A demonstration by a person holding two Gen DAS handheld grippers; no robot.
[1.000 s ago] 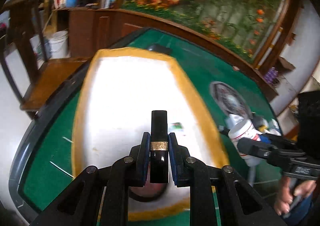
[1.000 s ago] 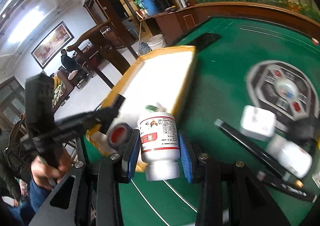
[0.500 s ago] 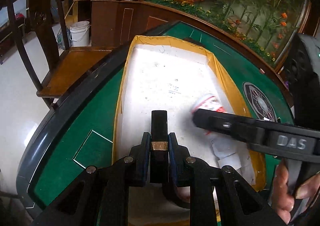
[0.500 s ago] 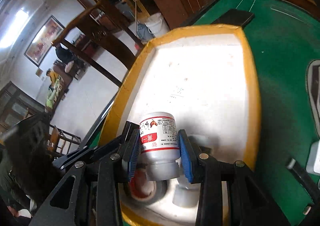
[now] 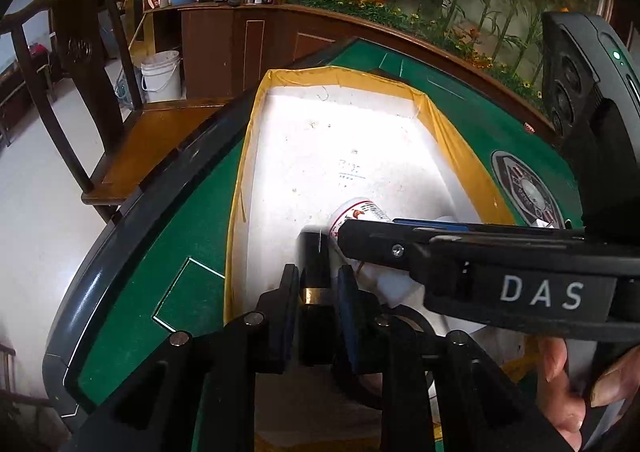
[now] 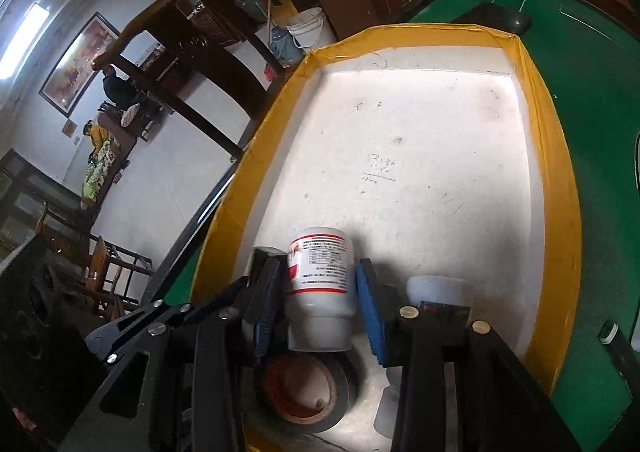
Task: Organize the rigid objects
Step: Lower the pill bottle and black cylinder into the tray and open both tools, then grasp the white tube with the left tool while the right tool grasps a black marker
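Both grippers are hanging over the near end of the white tray (image 6: 554, 155) with yellow taped rim, sitting on the green table (image 5: 132, 284). Left gripper (image 5: 318, 294) jaws have just been opening; the black gold-banded stick (image 5: 314, 272) is standing between them, pads looking just clear of it. Right gripper (image 6: 322, 310) is bracketing the white pill bottle (image 6: 320, 284), narrow gaps showing beside its pads. Tape roll (image 6: 306, 392) is lying below, a translucent cup (image 6: 436, 288) just beside. The tray's far half is lying bare.
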